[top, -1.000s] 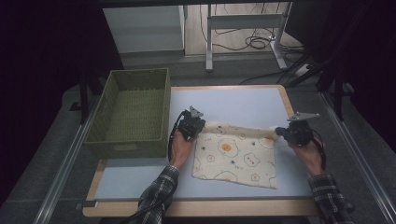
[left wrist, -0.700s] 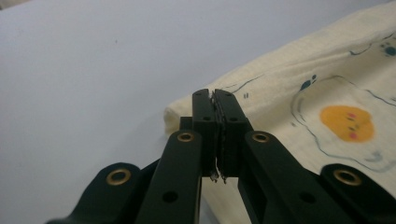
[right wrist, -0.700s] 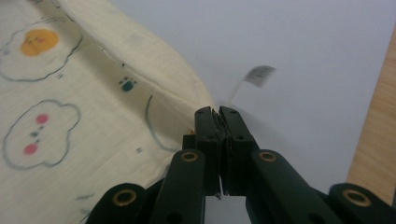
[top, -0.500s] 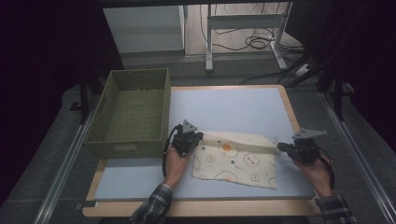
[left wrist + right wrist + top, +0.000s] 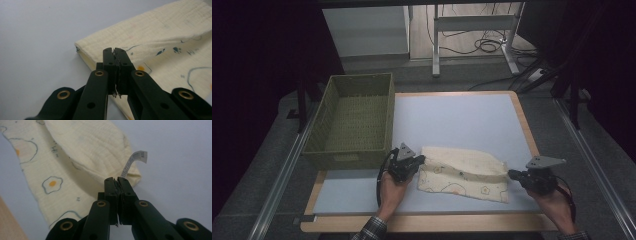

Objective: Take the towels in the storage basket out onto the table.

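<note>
Cream muslin cloth (image 5: 463,174) printed with little eggs lies half-folded on the pale blue bench (image 5: 462,120). Left claw (image 5: 421,160) and right claw (image 5: 510,174) each clamp a corner of its upper layer. Uneven pulling could skew the fold or slip a corner free.

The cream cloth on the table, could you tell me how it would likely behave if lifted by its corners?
The cream cloth would probably sag: it already folds over itself softly. It looks thin and light, with a crinkled weave. It seems unlikely to slip, as both the left gripper and right gripper pinch it shut.
</note>
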Available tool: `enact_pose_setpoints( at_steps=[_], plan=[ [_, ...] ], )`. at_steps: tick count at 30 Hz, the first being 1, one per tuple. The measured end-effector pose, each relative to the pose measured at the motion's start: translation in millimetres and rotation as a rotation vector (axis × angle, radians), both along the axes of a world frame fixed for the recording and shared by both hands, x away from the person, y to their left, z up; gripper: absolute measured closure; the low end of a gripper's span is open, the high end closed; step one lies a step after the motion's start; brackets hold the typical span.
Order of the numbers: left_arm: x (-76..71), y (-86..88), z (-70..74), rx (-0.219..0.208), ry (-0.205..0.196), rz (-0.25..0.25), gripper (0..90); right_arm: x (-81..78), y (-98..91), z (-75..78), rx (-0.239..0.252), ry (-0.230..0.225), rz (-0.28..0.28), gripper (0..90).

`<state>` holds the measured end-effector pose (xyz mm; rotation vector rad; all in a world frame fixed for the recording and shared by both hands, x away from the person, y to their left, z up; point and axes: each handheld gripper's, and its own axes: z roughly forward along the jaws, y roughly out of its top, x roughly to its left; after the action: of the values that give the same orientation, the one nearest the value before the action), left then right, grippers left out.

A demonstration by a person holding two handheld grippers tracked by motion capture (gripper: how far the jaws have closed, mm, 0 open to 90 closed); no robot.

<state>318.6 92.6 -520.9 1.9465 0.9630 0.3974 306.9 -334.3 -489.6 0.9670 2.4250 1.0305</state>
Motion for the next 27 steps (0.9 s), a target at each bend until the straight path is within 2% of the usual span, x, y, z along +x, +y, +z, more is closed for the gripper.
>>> enact_pose_setpoints(
  at_steps=[11, 22, 24, 27],
  plan=[
    [-30.4, 7.7, -7.9, -0.012, 0.016, -0.062, 87.9, -27.5, -0.1, -3.6, -0.006, 0.029, 0.030, 86.7],
    [-47.3, 12.8, -15.5, 0.005, 0.025, -0.089, 87.5, -46.5, 1.5, -6.6, -0.016, 0.040, 0.051, 86.4],
    [-48.6, 14.6, -18.0, 0.002, 0.035, -0.090, 85.2, -47.9, 1.9, -8.9, -0.014, 0.050, 0.053, 86.1],
    [-50.0, 19.7, -20.4, -0.011, 0.066, -0.093, 75.5, -48.9, 2.3, -13.6, -0.005, 0.071, 0.058, 81.2]
  ],
)
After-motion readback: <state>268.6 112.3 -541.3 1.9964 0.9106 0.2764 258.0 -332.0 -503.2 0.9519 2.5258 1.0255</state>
